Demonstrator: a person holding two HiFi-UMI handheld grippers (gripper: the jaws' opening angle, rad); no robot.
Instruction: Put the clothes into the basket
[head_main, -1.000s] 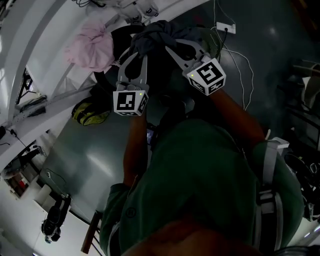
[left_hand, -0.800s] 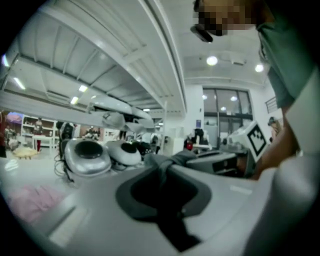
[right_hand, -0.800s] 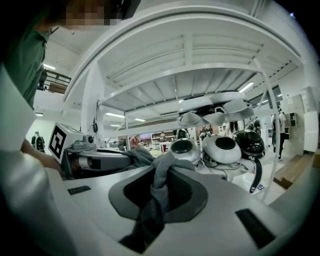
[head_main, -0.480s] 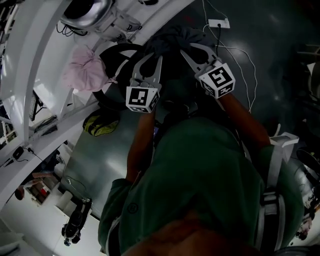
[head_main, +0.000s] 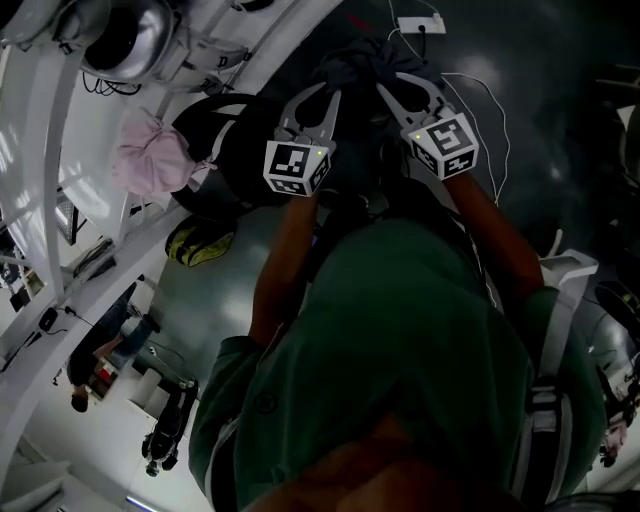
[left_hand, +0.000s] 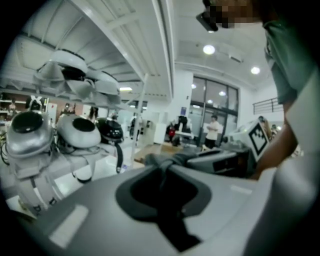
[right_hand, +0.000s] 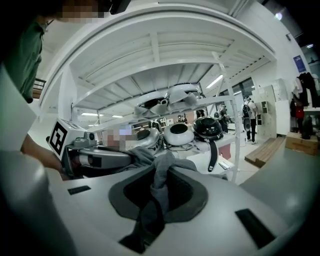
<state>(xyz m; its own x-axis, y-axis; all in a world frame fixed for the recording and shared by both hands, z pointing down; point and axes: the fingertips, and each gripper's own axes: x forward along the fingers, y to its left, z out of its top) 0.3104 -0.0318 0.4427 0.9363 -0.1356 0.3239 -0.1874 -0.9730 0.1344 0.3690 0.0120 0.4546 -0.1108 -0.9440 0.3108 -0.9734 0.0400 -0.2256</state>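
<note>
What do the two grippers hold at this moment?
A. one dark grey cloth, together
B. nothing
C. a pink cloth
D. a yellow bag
A: the left gripper and the right gripper are each shut on the same grey cloth, which is bunched between their tips.
</note>
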